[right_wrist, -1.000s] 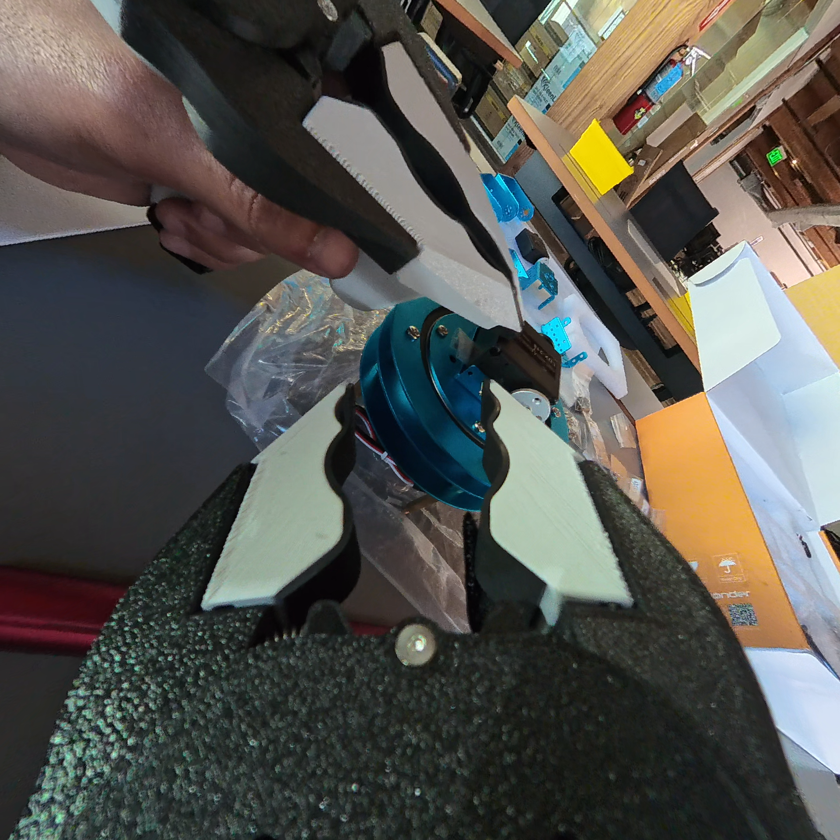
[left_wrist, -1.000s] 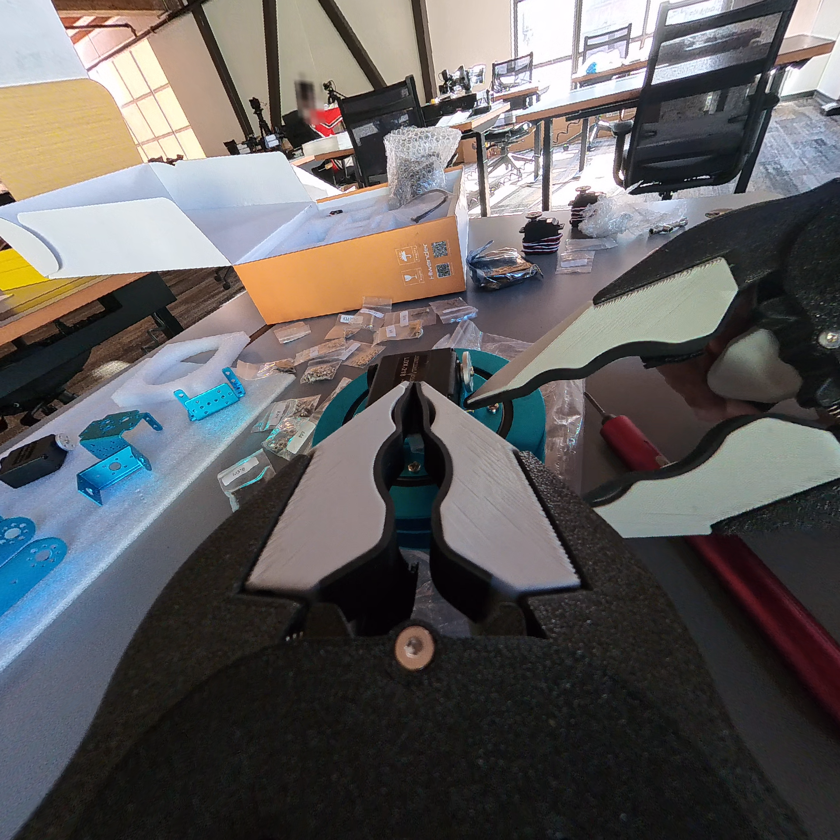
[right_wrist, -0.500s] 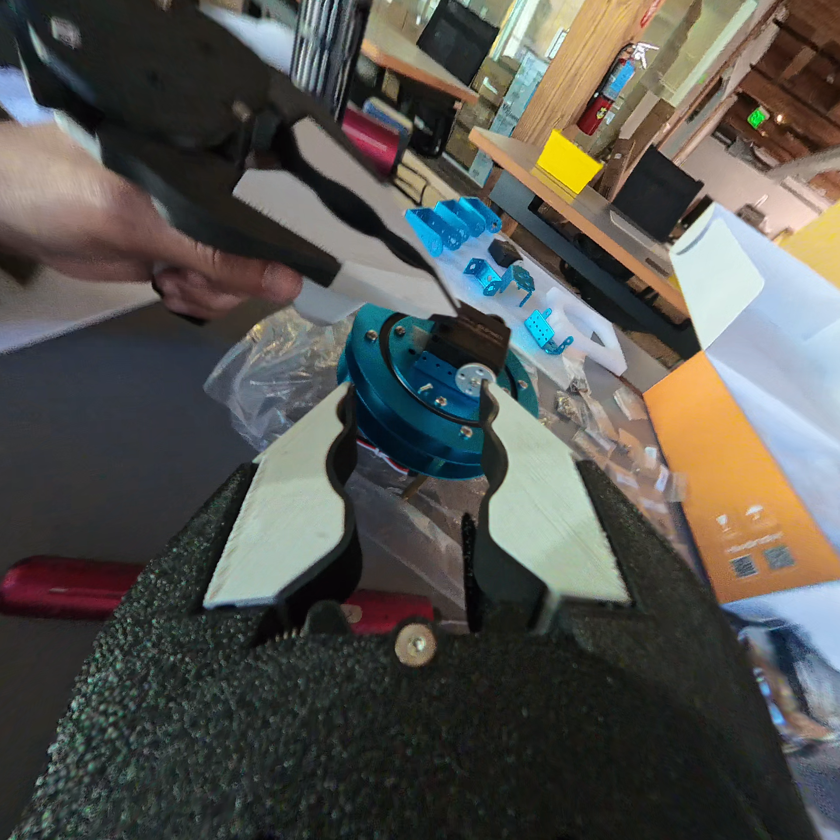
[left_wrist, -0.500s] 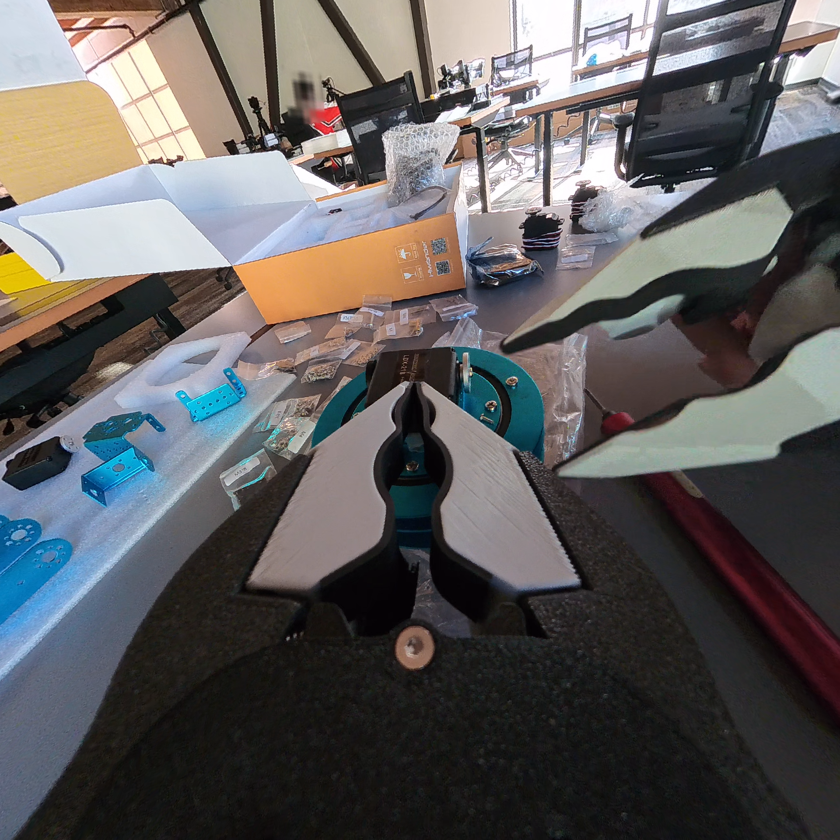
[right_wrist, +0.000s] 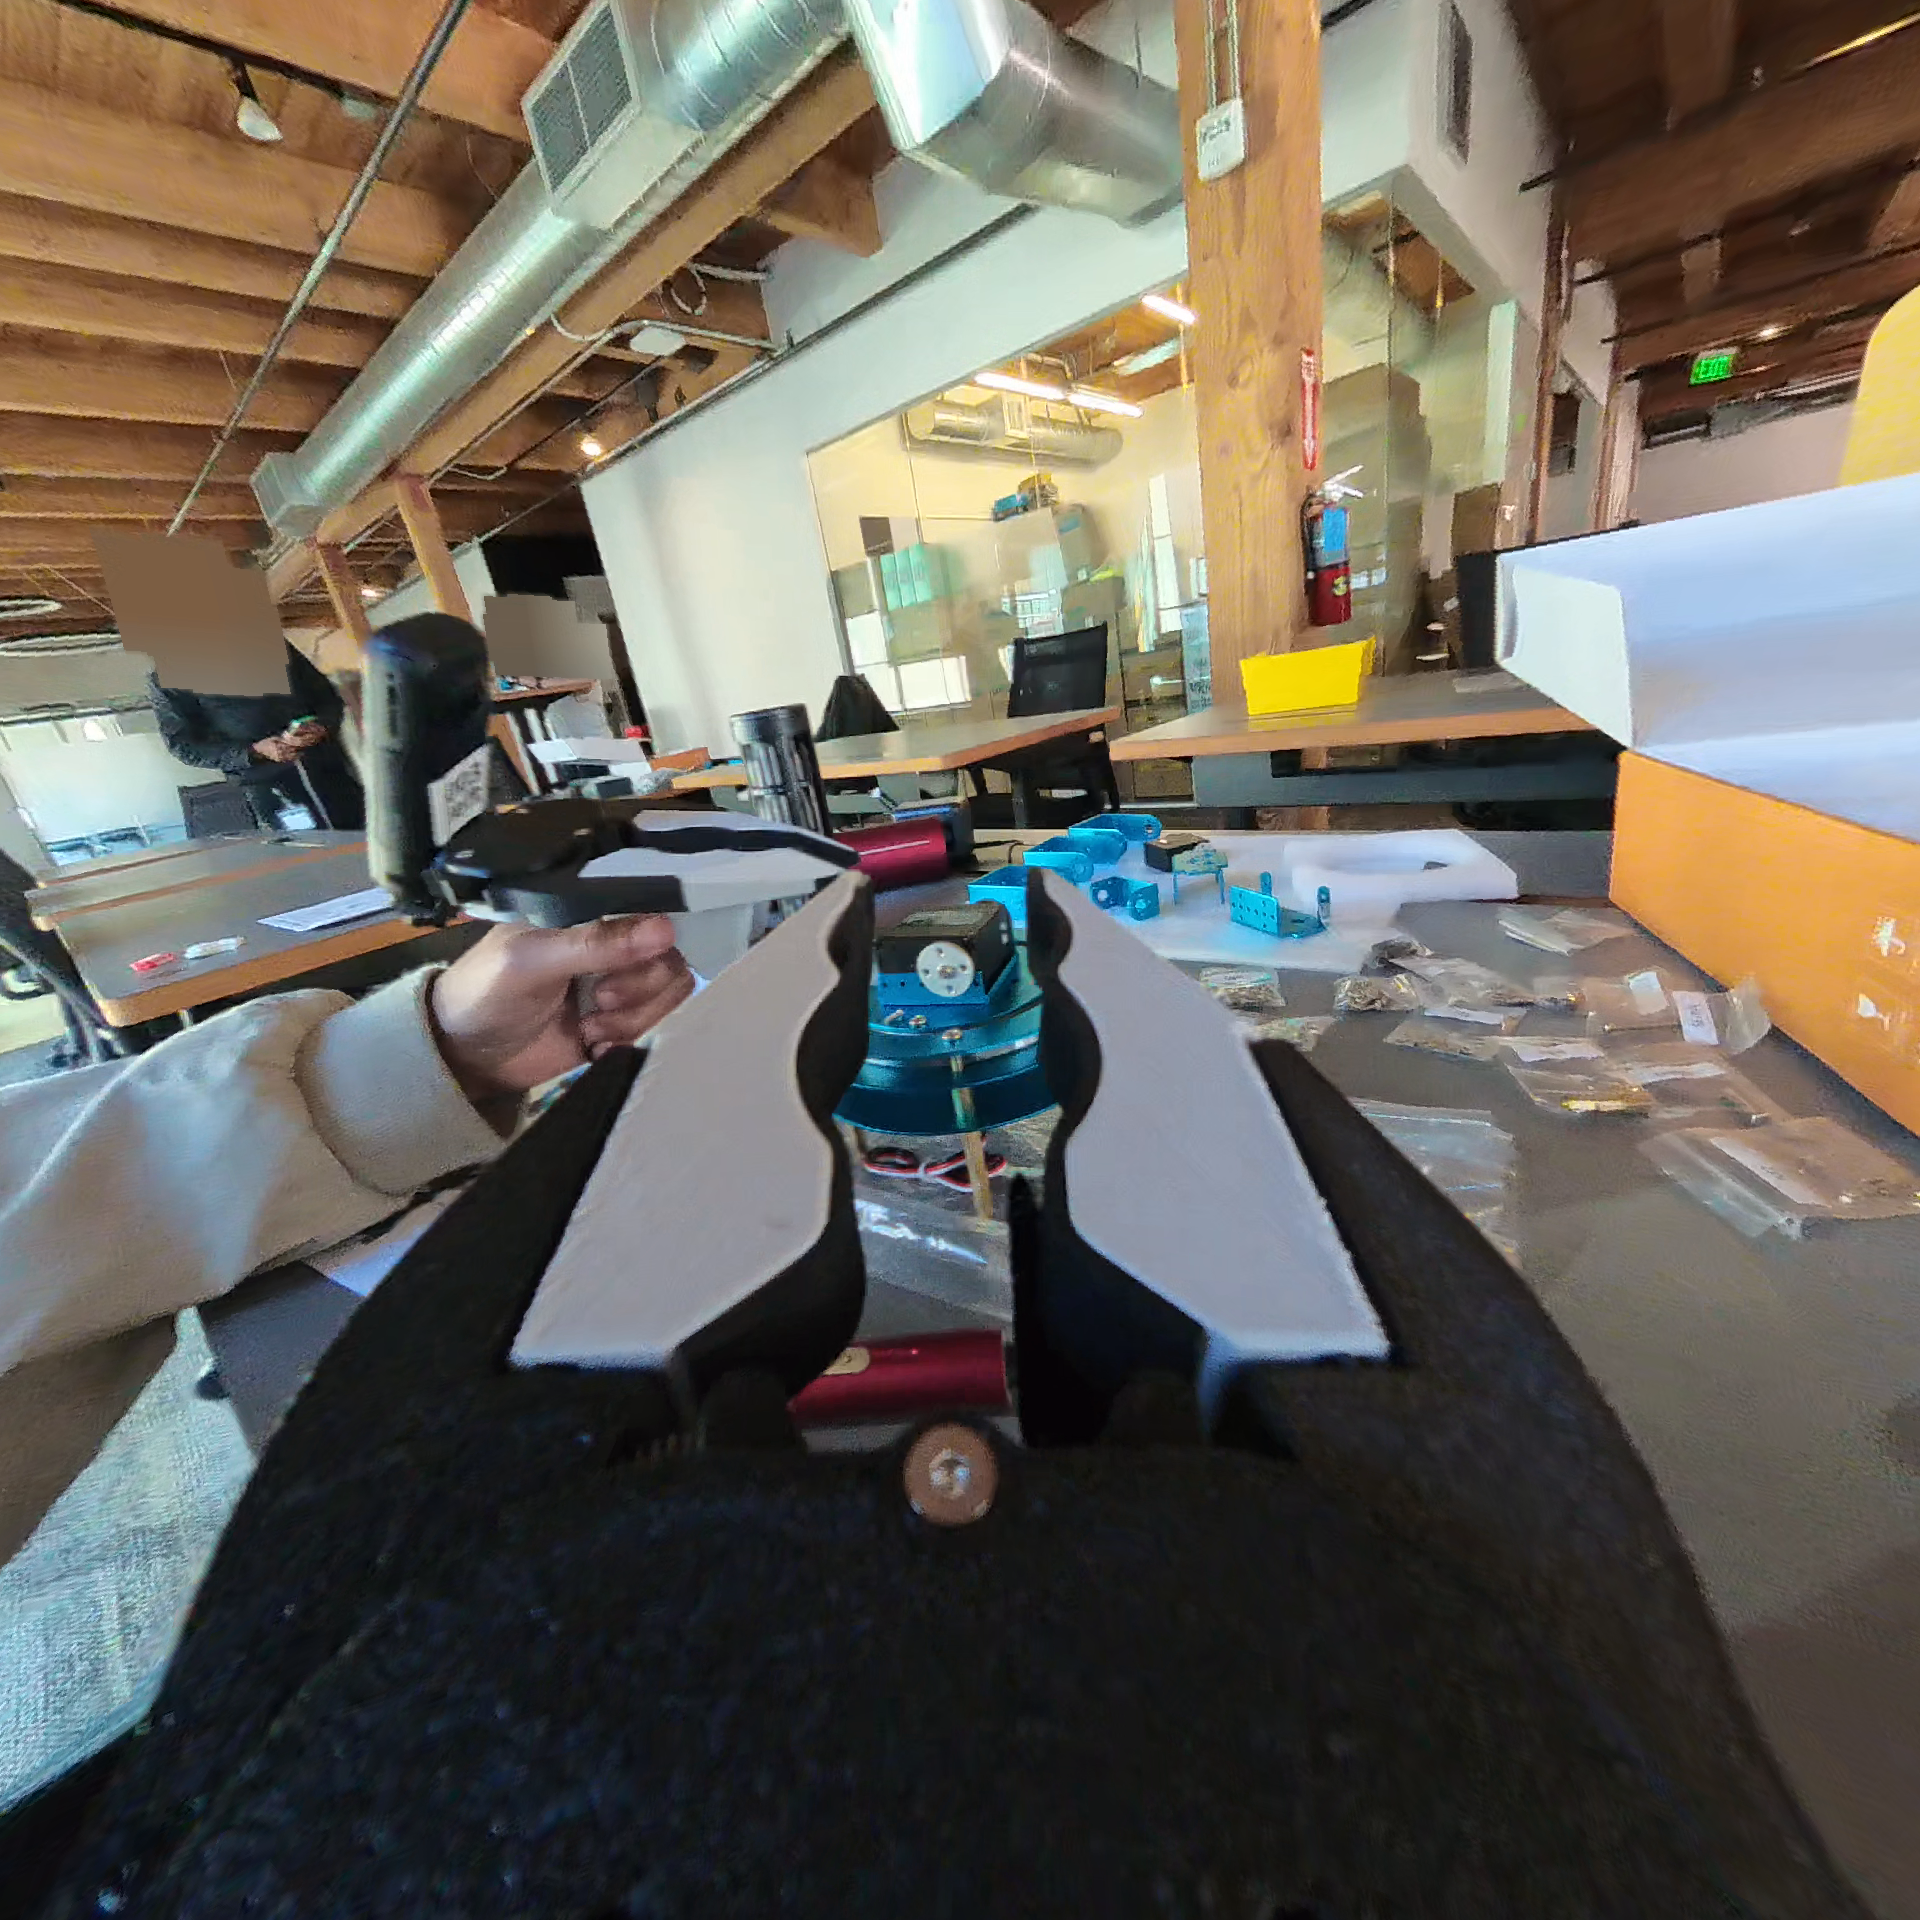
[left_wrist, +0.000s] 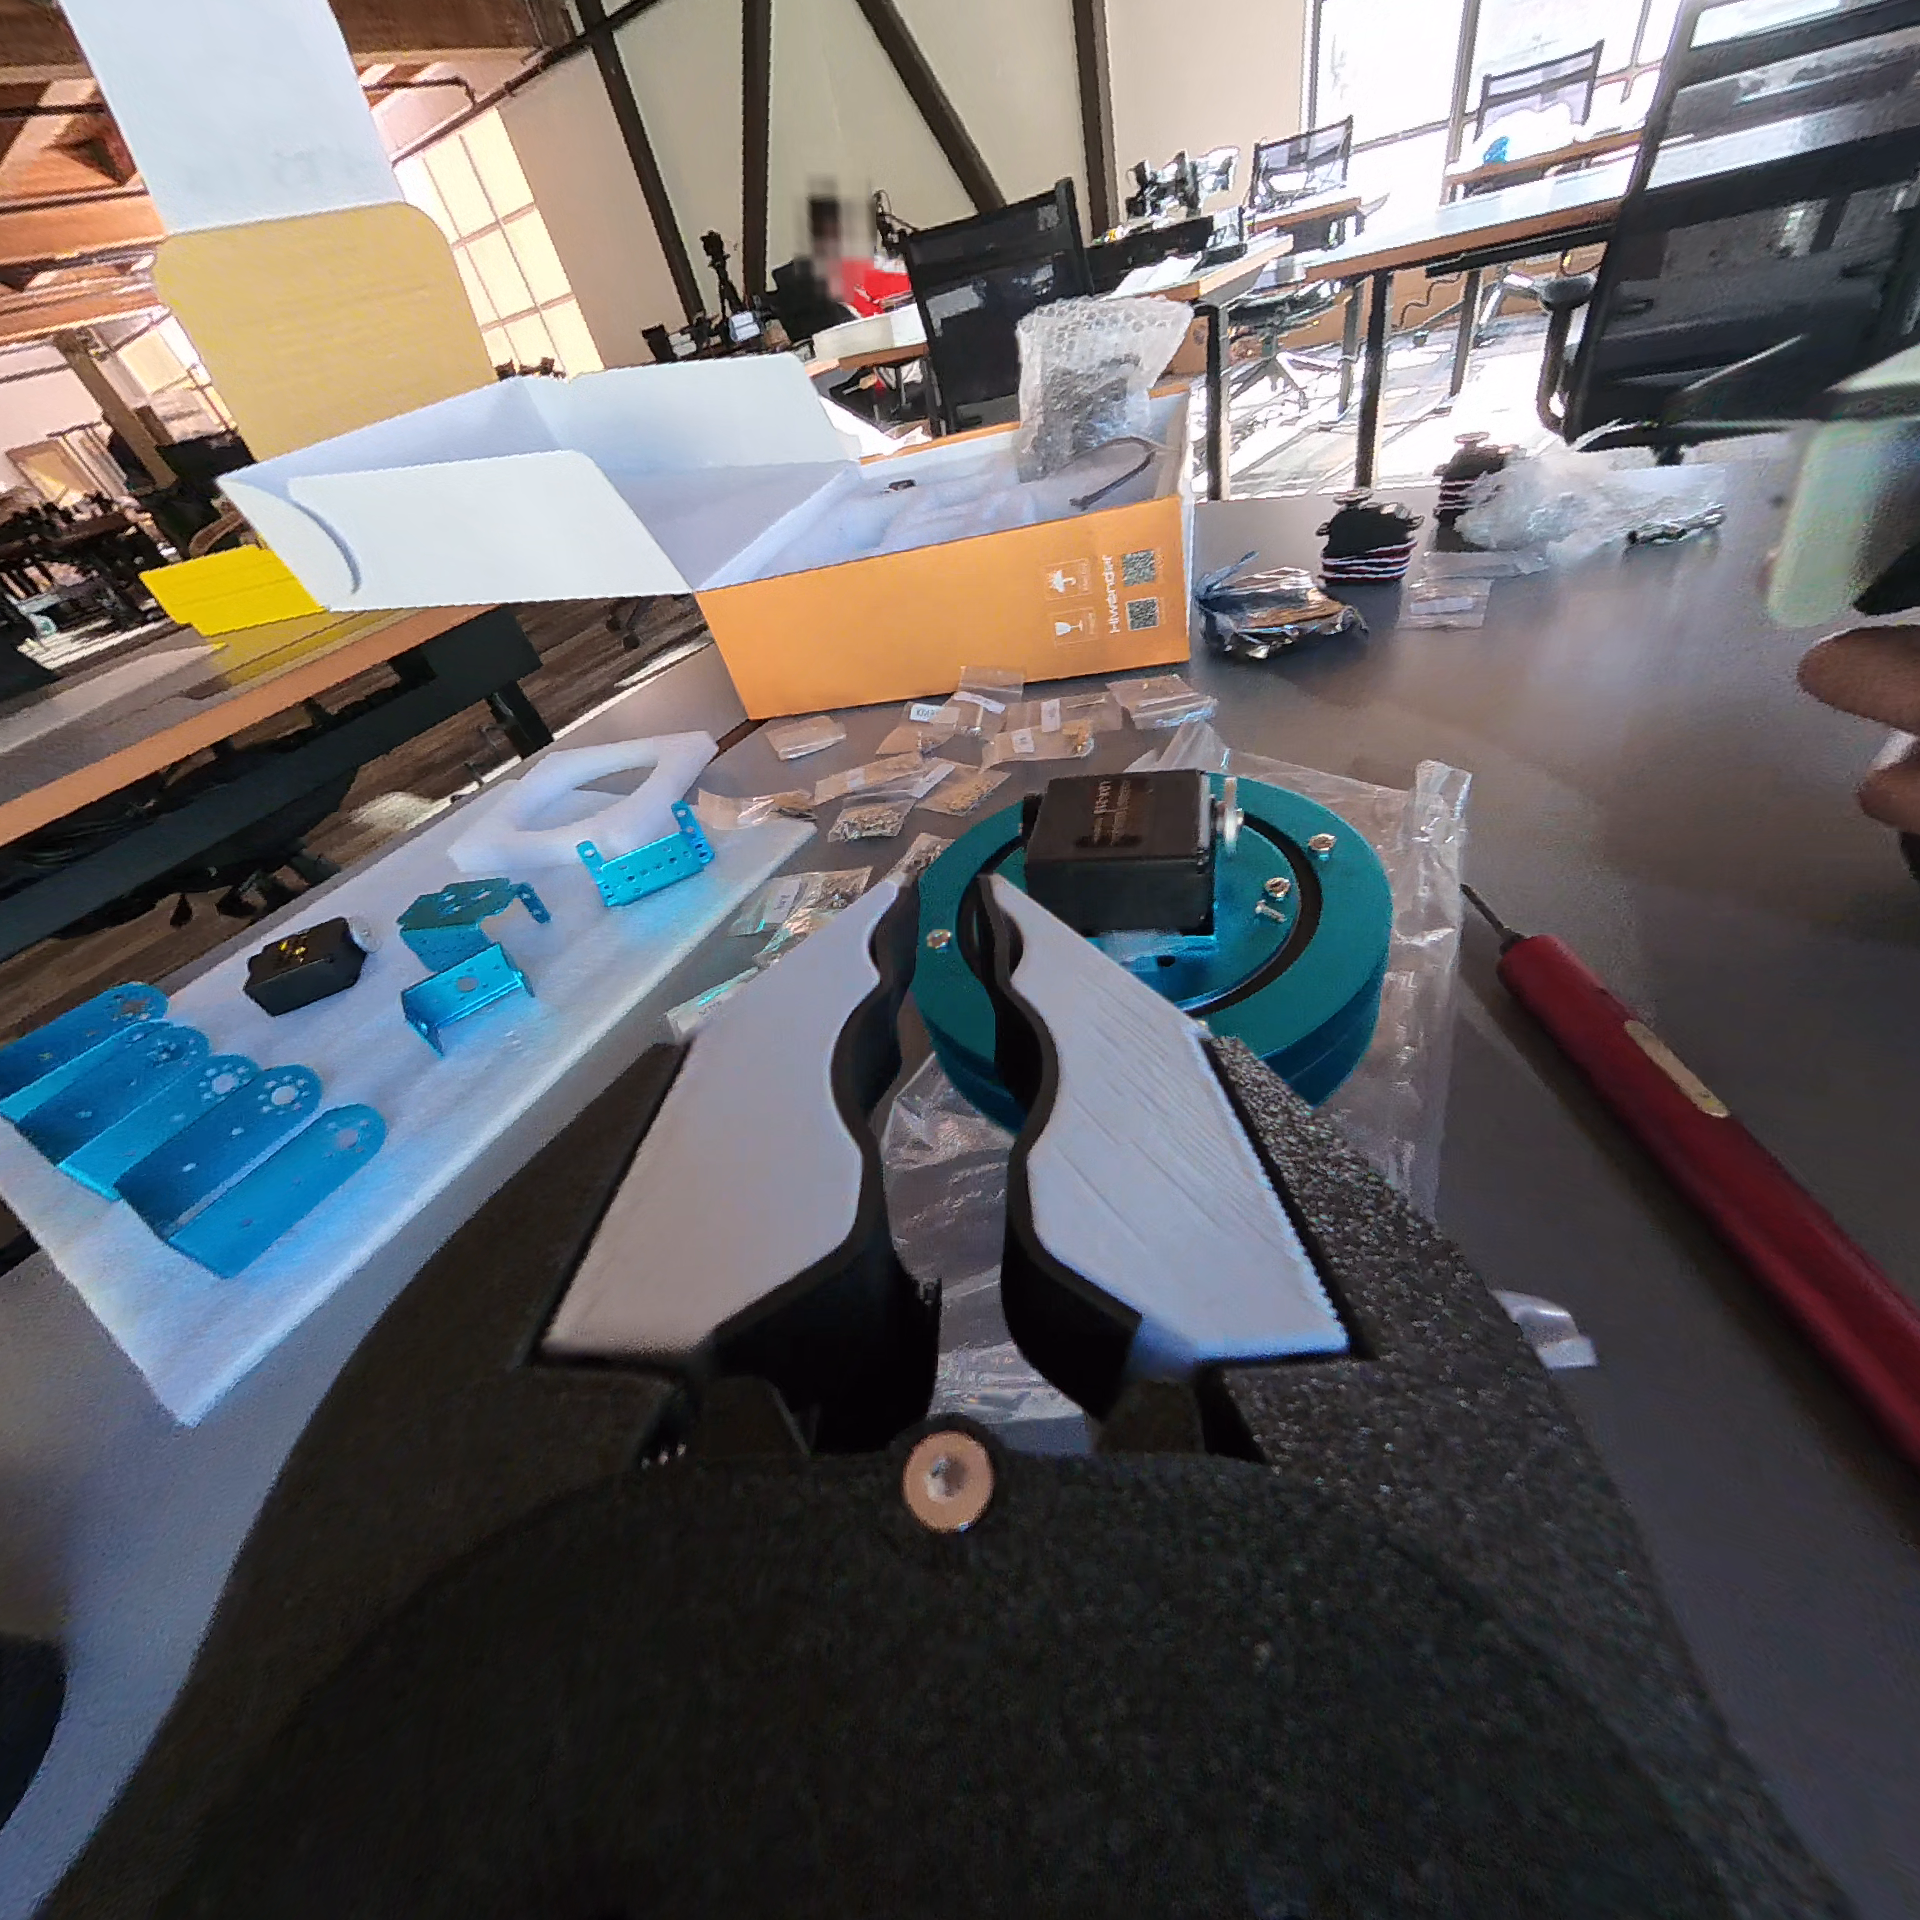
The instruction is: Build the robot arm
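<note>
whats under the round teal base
The round teal base lies on a crinkled clear plastic bag on the grey table. Brass standoffs and red, white and black wires show beneath it. The rest is hidden.

Blue disc (left_wrist: 1340,914) anodized metal, satin; bag (left_wrist: 1423,935) glossy clear plastic; table (left_wrist: 1662,727) matt grey.

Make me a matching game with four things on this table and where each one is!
Things:
1. servo
2. red tool
3. orange box
4. blue brackets

Places:
A. on the white foam sheet
B. on the blue round base
C. behind the little screw bags
D. lying on the bare table, right of the base

Pairs: 1-B, 2-D, 3-C, 4-A
</note>
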{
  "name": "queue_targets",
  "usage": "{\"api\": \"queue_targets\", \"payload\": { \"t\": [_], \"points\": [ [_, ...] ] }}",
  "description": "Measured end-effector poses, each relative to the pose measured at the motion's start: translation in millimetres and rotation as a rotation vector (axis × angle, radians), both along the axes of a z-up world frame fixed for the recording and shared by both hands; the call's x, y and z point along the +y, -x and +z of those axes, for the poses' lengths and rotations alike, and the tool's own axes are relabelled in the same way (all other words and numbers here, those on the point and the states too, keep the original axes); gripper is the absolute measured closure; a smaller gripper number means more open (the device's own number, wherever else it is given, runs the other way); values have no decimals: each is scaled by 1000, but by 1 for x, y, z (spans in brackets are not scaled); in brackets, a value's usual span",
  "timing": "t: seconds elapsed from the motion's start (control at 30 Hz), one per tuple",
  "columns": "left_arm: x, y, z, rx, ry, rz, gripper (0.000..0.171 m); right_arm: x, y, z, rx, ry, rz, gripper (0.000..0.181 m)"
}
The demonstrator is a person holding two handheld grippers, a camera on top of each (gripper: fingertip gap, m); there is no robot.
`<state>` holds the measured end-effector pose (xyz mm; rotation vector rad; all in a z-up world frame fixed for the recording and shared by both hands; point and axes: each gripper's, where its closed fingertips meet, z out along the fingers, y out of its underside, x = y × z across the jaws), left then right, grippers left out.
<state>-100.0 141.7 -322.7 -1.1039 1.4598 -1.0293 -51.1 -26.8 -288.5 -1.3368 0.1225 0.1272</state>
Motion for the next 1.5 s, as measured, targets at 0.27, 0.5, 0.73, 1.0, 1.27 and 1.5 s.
{"api": "queue_targets", "payload": {
  "t": [0.27,0.5,0.73,1.0,1.27,1.5],
  "points": [
    [-22,-10,-21,86,126,-130,160,16,3,-19,37,111,14,141],
    [-30,-12,-32,113,86,-161,167,20,1,-23,101,118,42,136],
    [-30,-11,-31,108,61,-146,166,17,-1,-20,139,86,62,136],
    [-23,-10,-24,69,75,-119,161,16,-4,-20,213,67,106,136],
    [-18,-11,-19,29,43,-88,159,18,-9,-24,249,83,94,137],
    [-26,-12,-25,72,-31,-89,160,17,-10,-24,264,78,97,137]
  ]
}}
